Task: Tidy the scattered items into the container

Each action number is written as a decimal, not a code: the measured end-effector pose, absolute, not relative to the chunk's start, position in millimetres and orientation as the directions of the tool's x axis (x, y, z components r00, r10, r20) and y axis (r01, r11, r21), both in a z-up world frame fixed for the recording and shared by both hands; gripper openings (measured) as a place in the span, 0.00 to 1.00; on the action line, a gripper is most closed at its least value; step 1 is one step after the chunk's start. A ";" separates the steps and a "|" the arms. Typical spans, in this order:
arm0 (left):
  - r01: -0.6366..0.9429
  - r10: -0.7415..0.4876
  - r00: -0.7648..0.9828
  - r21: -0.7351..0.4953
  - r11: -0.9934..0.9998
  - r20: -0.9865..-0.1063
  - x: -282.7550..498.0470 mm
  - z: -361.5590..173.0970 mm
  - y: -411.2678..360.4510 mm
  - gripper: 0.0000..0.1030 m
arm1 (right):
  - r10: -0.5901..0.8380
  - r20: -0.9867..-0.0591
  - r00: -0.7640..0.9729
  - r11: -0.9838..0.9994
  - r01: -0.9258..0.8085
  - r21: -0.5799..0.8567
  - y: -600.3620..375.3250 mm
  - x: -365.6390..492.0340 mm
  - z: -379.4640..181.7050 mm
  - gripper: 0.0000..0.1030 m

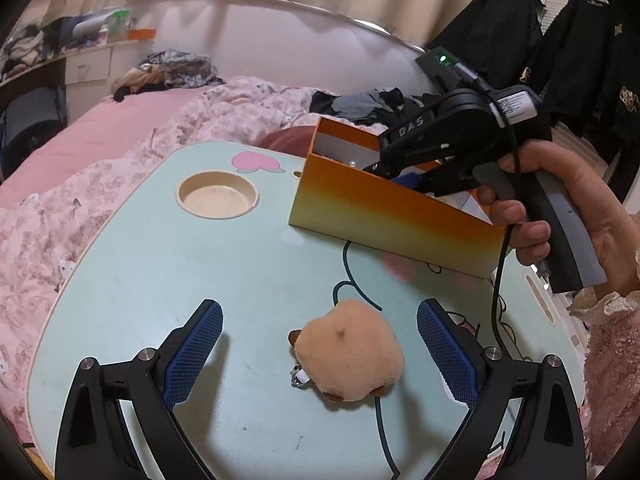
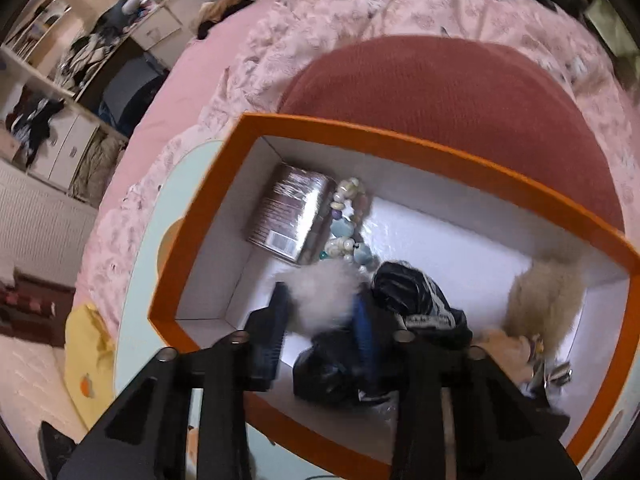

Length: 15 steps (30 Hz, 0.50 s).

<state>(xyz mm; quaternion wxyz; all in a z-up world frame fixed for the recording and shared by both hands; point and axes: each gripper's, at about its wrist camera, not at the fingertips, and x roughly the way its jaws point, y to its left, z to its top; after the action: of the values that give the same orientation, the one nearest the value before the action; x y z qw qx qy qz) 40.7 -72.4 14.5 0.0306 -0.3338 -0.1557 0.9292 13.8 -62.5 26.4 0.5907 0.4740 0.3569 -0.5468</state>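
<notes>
An orange cardboard box (image 1: 384, 216) stands at the far right of the mint lap table (image 1: 160, 260). My right gripper (image 1: 400, 176), held in a hand, dips into it from above. In the right wrist view that gripper (image 2: 320, 296) is shut on a white fluffy pompom (image 2: 316, 280) inside the box (image 2: 200, 232). Inside the box also lie a brown tin (image 2: 288, 216), a bead bracelet (image 2: 348, 220), a black plastic bag (image 2: 416, 300) and a beige fluffy item (image 2: 544, 300). My left gripper (image 1: 320, 310) is open and low over the table, with a tan plush toy (image 1: 348, 352) between its fingers, untouched.
A round cup recess (image 1: 218, 196) sits in the table's far left part. Pink floral bedding (image 1: 100, 184) surrounds the table. A red cushion (image 2: 460, 92) lies just behind the box. The right gripper's black cable (image 1: 498, 280) hangs down beside the box.
</notes>
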 end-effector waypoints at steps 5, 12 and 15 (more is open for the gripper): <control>0.053 0.160 -0.775 -0.316 -0.947 -0.611 41.4 13.4 -72.6 0.95 | -0.442 -0.877 0.188 -0.004 0.977 0.211 -41.6 7.8 61.5 0.29; 0.054 0.160 -0.772 -0.313 -0.948 -0.615 41.3 12.3 -72.8 0.95 | -0.612 -0.757 0.228 0.069 0.969 0.236 34.2 0.1 128.7 0.29; 0.056 0.162 -0.766 -0.315 -0.947 -0.622 40.2 11.1 -72.1 0.95 | -0.579 -0.779 0.240 0.116 0.970 0.212 68.8 3.9 126.4 0.29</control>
<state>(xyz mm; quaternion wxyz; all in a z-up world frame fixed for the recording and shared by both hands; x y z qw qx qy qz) 40.2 -72.1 11.1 0.0285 -0.3409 -0.1598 0.9260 3.9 68.8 126.4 0.6973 0.3655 0.2677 -0.5554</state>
